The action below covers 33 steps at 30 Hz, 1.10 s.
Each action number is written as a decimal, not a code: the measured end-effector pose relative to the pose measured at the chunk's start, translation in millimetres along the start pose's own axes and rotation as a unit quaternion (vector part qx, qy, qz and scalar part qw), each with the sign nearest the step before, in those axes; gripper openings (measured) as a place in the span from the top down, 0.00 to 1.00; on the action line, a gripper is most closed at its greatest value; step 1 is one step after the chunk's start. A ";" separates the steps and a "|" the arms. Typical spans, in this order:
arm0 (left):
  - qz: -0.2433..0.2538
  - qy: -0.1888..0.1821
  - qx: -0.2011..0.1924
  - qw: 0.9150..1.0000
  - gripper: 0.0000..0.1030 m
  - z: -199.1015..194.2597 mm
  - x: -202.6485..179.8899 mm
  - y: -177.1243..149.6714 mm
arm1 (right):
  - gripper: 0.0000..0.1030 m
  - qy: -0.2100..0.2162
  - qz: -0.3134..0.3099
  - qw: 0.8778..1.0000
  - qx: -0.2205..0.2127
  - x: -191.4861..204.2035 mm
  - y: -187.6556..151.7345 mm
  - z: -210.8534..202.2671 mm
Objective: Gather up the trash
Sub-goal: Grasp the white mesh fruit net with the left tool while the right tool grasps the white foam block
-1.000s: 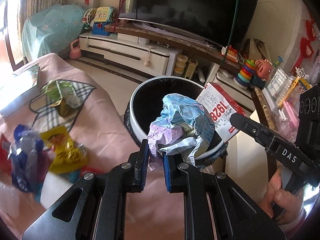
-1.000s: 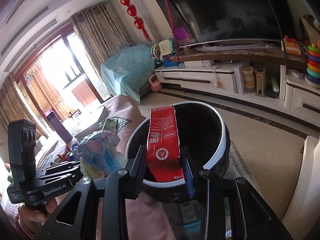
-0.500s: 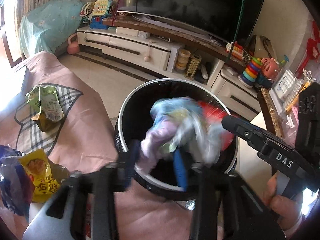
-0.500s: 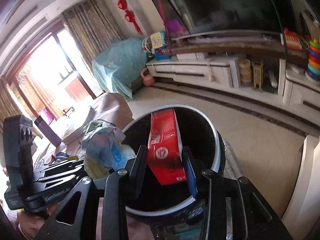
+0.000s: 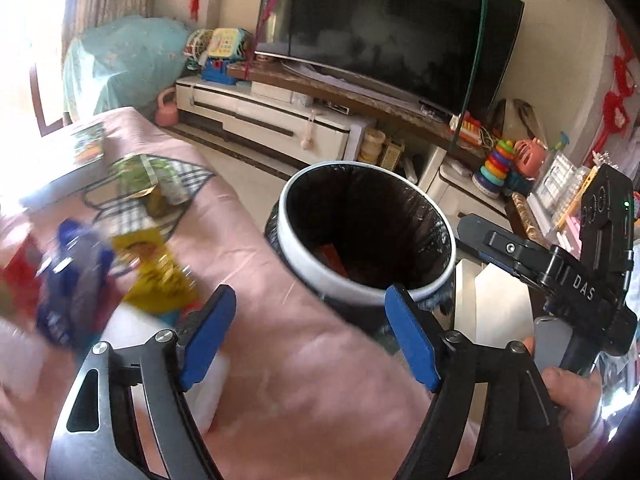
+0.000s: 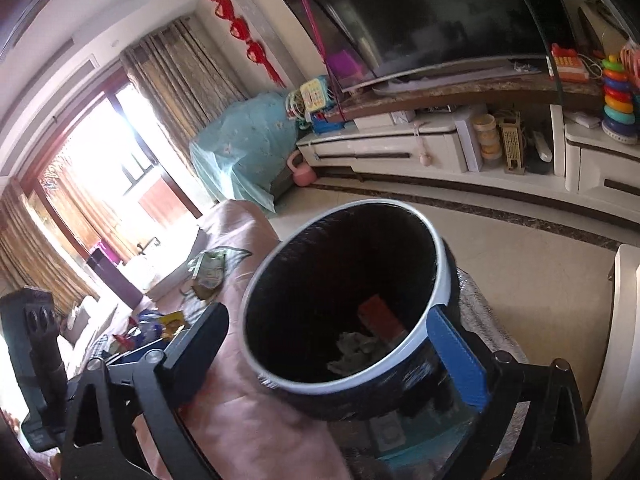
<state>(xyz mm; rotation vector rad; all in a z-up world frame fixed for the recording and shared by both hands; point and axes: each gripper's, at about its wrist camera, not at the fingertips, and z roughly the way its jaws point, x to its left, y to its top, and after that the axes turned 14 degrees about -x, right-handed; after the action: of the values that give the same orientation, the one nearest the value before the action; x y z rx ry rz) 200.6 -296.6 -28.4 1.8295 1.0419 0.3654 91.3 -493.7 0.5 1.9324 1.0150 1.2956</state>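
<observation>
Left wrist view has the pink-covered couch [image 5: 240, 248] filling most of the bottom, with the white-rimmed trash bin [image 5: 304, 268] lined in black sitting right up against its edge. Left gripper [image 5: 308, 332] is spread wide with nothing between its blue fingers [image 5: 206, 336], hanging over the couch just short of the bin. Right gripper [image 6: 336, 356] is released too, fingers [image 6: 456, 356] wide either side of the bin's near rim [image 6: 344, 380]. Down in the bin you can see the red carton [image 6: 380, 320] lying flat, touching a crumpled paper wad [image 6: 356, 350]. More trash sits on the couch off to the left: blue wrapper [image 5: 76, 276], yellow snack bag [image 5: 156, 268], green packet [image 5: 160, 184] farther back, all pretty blurry.
</observation>
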 end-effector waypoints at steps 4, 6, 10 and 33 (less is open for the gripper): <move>-0.018 0.011 -0.006 1.000 0.22 -30.0 18.3 -13.1 | 0.01 0.016 -0.006 1.000 0.006 22.3 -11.6 -10.3; -0.023 0.022 -0.011 0.999 0.22 -44.0 27.1 -19.2 | 0.01 0.025 -0.017 0.999 0.009 35.8 -19.3 -14.8; -0.037 0.047 -0.022 0.998 0.22 -72.8 50.3 -32.8 | 0.01 0.041 -0.045 0.998 0.017 63.6 -37.1 -20.8; -0.103 0.153 -0.047 0.982 0.22 -143.8 148.1 -84.3 | 0.01 0.101 -0.124 0.986 0.056 147.5 -106.7 -14.7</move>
<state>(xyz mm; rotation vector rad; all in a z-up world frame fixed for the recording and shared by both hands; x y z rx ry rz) 154.6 -80.3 -57.1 1.5940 1.3878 0.5722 83.7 -311.5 -9.2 1.7126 1.4079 1.3333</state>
